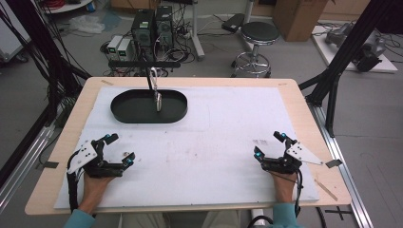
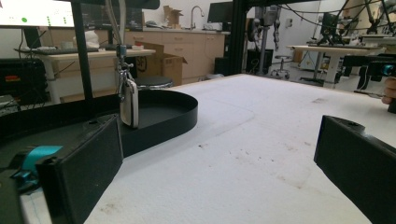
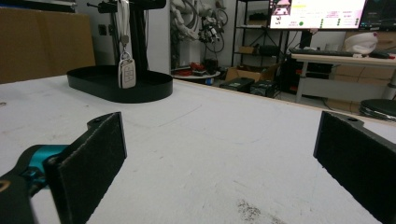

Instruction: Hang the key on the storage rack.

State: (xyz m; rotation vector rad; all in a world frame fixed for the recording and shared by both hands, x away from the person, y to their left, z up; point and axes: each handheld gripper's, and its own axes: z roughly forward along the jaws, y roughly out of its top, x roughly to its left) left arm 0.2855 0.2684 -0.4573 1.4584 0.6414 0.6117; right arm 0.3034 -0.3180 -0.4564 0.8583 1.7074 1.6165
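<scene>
A black oval tray point(image 1: 178, 110) sits at the back left of the white mat. From a black stand over it hangs a white key fob point(image 1: 158, 101) on a ring, also seen as the key fob point(image 2: 129, 105) in the left gripper view and the key fob point(image 3: 126, 73) in the right gripper view. My left gripper point(image 1: 119, 148) rests open at the front left of the mat, nothing between its jaws. My right gripper point(image 1: 269, 144) rests open at the front right, also empty. Both grippers are far from the tray point(image 2: 184, 112) point(image 3: 154, 88).
The white mat point(image 1: 214, 137) covers most of the wooden table point(image 1: 294, 95). A black stool point(image 1: 259, 35) and computer boxes point(image 1: 152, 26) stand on the floor beyond the far edge. Black frame posts point(image 1: 342, 61) rise at the right and left sides.
</scene>
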